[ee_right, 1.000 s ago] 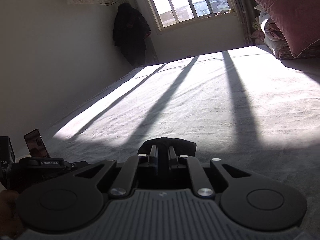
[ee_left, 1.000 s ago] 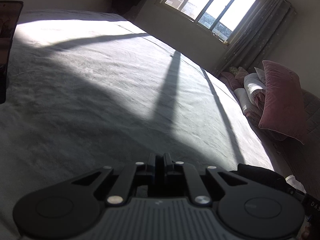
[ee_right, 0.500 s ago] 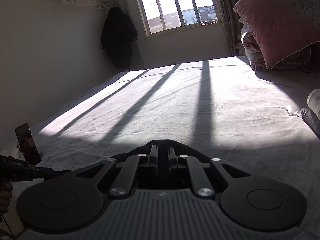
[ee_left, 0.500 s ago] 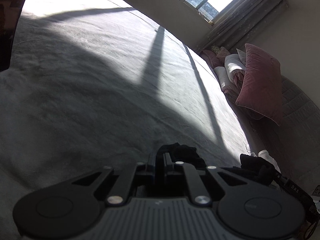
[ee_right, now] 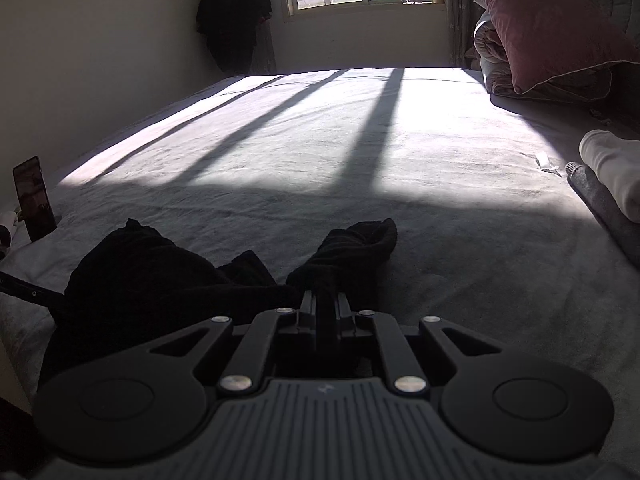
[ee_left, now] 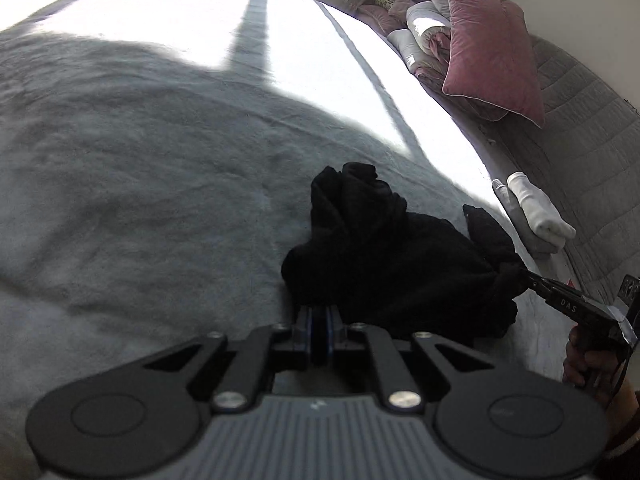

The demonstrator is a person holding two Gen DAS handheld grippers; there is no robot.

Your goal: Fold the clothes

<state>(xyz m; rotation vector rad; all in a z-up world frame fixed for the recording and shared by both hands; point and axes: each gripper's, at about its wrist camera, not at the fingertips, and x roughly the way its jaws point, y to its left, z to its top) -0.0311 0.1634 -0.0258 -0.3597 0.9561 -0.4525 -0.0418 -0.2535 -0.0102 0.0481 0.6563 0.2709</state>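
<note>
The bed (ee_right: 400, 168), covered in grey and half in window light, is carrying everything. A black garment (ee_left: 392, 264) is lying bunched on its near edge, in shade, towards the corner where a folded white piece (ee_right: 612, 168) is resting on a grey one; a pink pillow (ee_left: 492, 44) is propped at the far corner.

The garment is being held at two points. The left tool (ee_left: 320, 320) is pinched narrow on cloth at one end, the right tool (ee_right: 326, 308) likewise on the other.

The step in hand is judged to be spreading. It is best done by the two tools being drawn apart and lifted slightly, so that the bunch is being shaken flat onto the open bed before any fold is being made.
</note>
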